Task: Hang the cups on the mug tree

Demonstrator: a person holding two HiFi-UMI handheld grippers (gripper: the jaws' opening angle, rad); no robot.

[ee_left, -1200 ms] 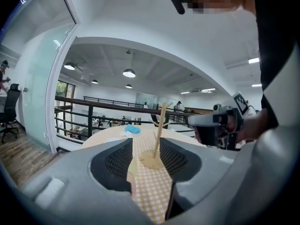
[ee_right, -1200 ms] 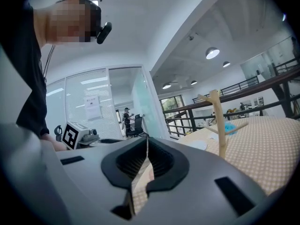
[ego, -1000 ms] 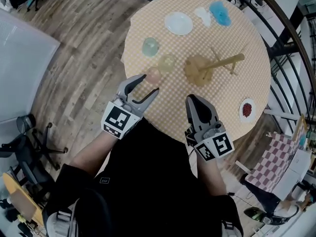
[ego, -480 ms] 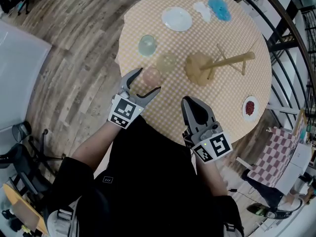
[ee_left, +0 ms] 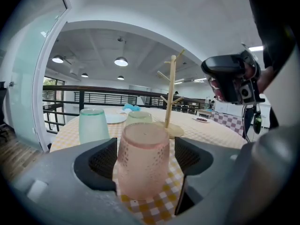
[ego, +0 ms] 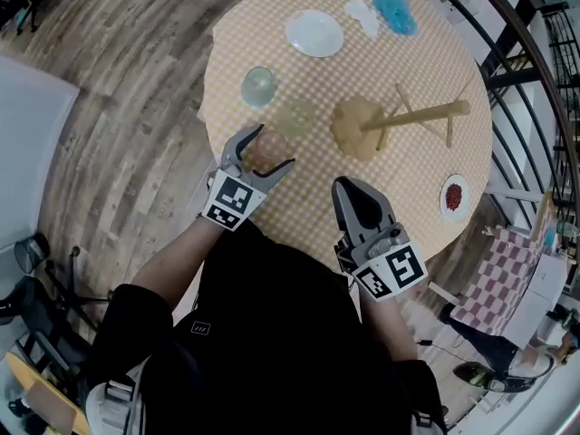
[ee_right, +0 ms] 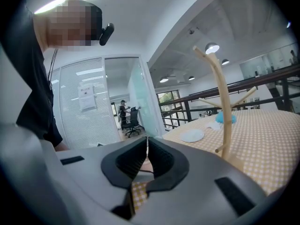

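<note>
A pink cup [ego: 268,150] [ee_left: 143,158] stands upside down near the round table's front left edge. My left gripper [ego: 273,147] is open around it, one pad on each side. Small gaps show, and its jaws have just been opening. Behind it stand a yellowish cup [ego: 296,118] [ee_left: 139,117] and a pale green cup [ego: 258,86] [ee_left: 93,124], both upside down. The wooden mug tree [ego: 358,127] [ee_left: 172,93] [ee_right: 222,111] rises at the table's middle with bare pegs. My right gripper [ego: 350,187] [ee_right: 146,156] is shut and empty at the front edge.
A white plate [ego: 314,33], a white scrap [ego: 364,12] and a blue cloth [ego: 395,11] lie at the far side. A small dish of red bits [ego: 453,195] sits at the right edge. The table [ego: 426,71] is checkered; black railings curve behind it.
My left gripper has dropped and moved forward, its jaws have widened, and it now straddles the pink cup. The right gripper stays shut and has sunk slightly.
</note>
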